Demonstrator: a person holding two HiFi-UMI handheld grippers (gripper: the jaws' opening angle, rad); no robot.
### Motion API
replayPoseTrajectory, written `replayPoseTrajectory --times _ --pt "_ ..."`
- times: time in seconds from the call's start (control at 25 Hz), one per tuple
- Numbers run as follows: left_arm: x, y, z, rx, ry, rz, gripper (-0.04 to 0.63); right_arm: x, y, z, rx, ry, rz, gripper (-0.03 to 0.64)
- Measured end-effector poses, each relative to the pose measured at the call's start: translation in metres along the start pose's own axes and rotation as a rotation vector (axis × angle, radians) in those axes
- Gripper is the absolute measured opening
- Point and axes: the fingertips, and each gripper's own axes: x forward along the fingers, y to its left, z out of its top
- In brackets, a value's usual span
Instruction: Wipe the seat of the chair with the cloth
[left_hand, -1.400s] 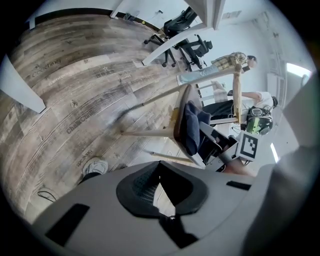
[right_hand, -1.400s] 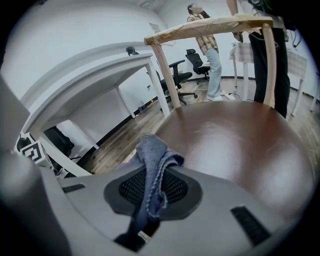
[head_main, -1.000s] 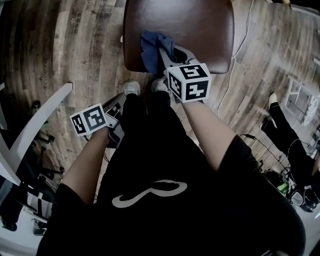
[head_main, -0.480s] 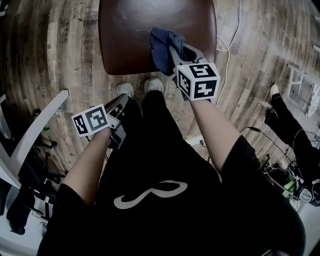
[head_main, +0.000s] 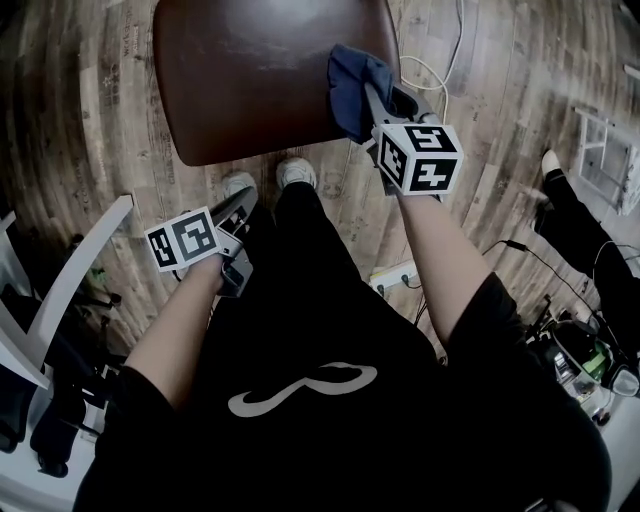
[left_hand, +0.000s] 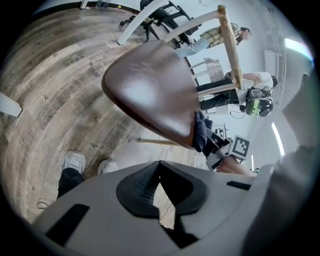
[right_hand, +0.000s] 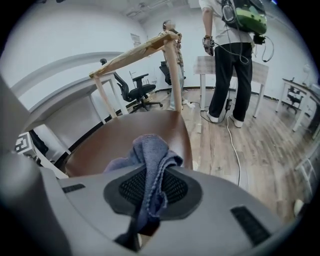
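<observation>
1. Head view: we look steeply down on the brown chair seat (head_main: 250, 80), which stands at the far side on the wood floor (head_main: 80, 130). The blue cloth (head_main: 350, 80) is bunched on the seat's right edge, close to its near right corner.
2. The right gripper (head_main: 368, 95) reaches in from the near right, and its jaws meet the cloth there. Its marker cube sits just nearer to us.
3. In the right gripper view, the right gripper (right_hand: 150, 197) is clamped on the cloth (right_hand: 150, 150). The fabric is pinched between the two dark pads. A fold rises above them and a frayed end hangs down between them. The bunch rests against the seat (right_hand: 100, 140) just beyond.
4. The left gripper (head_main: 238, 208) is low on the near left, beside our leg and well apart from the seat.
5. In the left gripper view, the left gripper (left_hand: 160, 192) has its jaw tips together with nothing between them. Only a sliver of floor shows below the tips. Farther off we see the seat (left_hand: 150, 95) tilted in this view, with the cloth (left_hand: 201, 132) at its right edge.
6. Two white shoes (head_main: 240, 184) stand just near the seat's near edge, and a white cable (head_main: 440, 70) lies on the floor to its right.
7. Beyond the chair's pale wooden back frame (right_hand: 135, 52), the right gripper view shows an office chair (right_hand: 134, 87) and, far right, another person (right_hand: 232, 60) standing.
</observation>
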Motion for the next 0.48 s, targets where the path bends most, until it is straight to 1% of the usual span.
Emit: replayPoseTrajectory --times 0.28,0.48 --pt "0.02 -0.019 0.0 0.038 0.032 0.003 0.012 -0.018 -0.048 -0.014 0.071 -0.014 -0.061 0.054" --pt "0.024 -0.019 -0.001 0.044 0.047 0.01 0.012 -0.025 -0.066 -0.023 0.114 -0.016 -0.097 0.054"
